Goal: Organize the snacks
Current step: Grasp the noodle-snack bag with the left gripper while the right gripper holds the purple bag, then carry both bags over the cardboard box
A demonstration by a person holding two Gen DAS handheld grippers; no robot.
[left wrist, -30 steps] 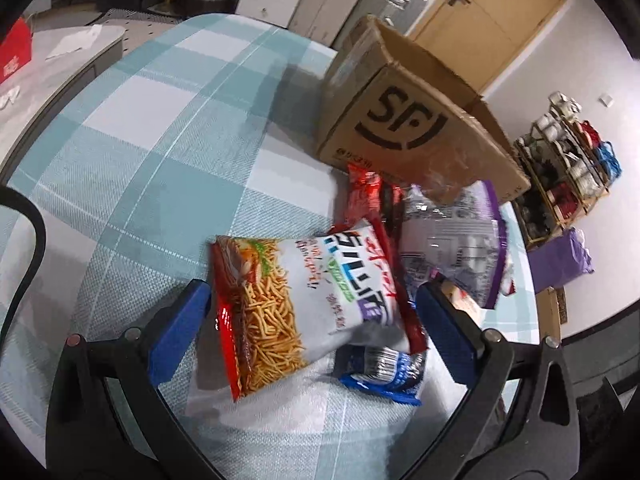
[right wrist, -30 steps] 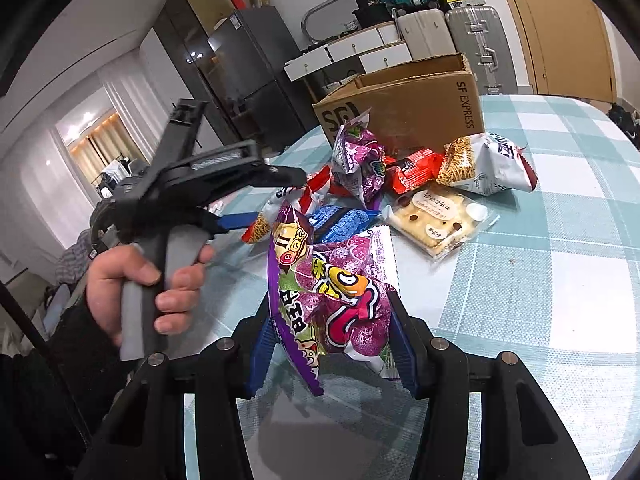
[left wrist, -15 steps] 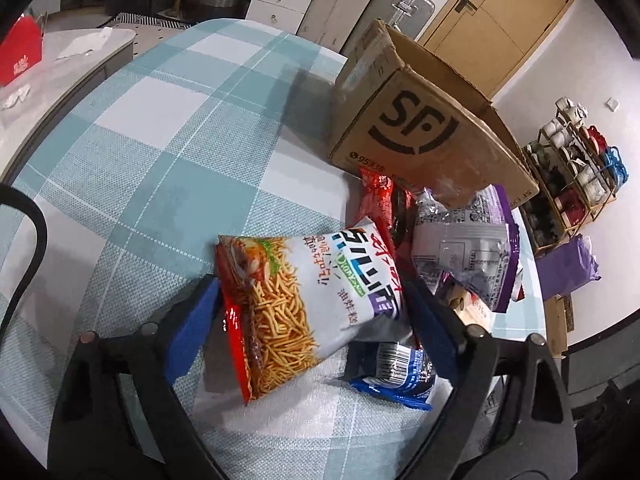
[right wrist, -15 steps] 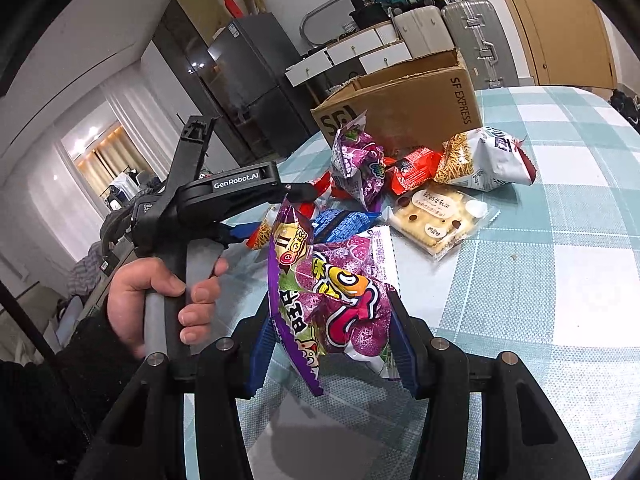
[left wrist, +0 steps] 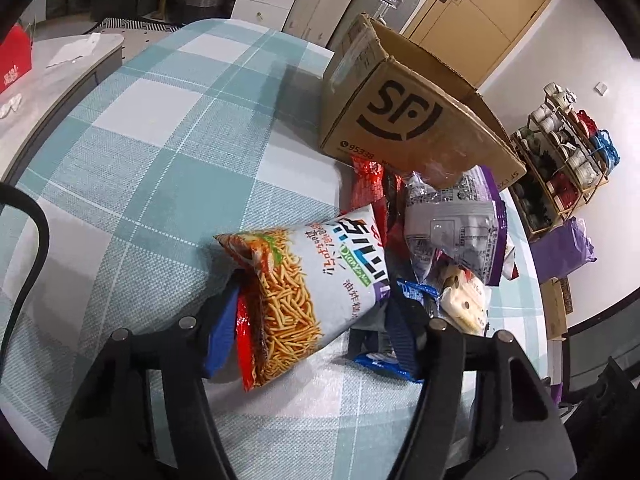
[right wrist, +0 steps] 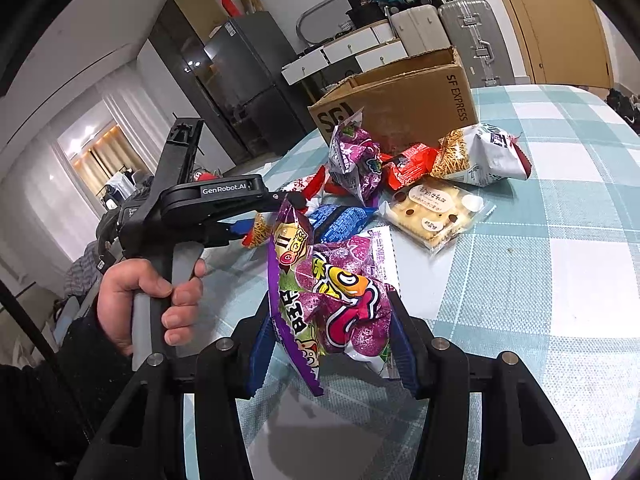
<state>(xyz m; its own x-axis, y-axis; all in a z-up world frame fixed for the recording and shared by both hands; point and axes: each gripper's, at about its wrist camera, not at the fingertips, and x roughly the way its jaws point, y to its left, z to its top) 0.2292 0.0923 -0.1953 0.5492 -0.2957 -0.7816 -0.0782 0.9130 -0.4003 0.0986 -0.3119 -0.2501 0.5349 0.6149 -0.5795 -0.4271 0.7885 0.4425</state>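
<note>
A white and orange noodle snack bag point(left wrist: 304, 280) lies on the checked tablecloth point(left wrist: 140, 160). My left gripper point(left wrist: 310, 332) has its blue pads on both sides of the bag. The jaws are closing and the bag buckles up between them. In the right wrist view my right gripper point(right wrist: 332, 344) is shut on a purple candy bag point(right wrist: 340, 292), held above the table. An open cardboard box point(left wrist: 400, 120) stands behind the snack pile and appears in the right wrist view as the box point(right wrist: 400, 96).
Around the noodle bag lie a red packet point(left wrist: 368, 188), a purple-white bag point(left wrist: 456, 224), a blue packet point(left wrist: 384, 356) and a biscuit pack point(left wrist: 464, 304). A second noodle bag point(right wrist: 480, 156) sits by the box. A hand point(right wrist: 152, 292) grips the left tool's handle.
The left jaws have closed in from wide apart onto the noodle bag, which now bulges upward. The right gripper and its purple bag have stayed where they were.
</note>
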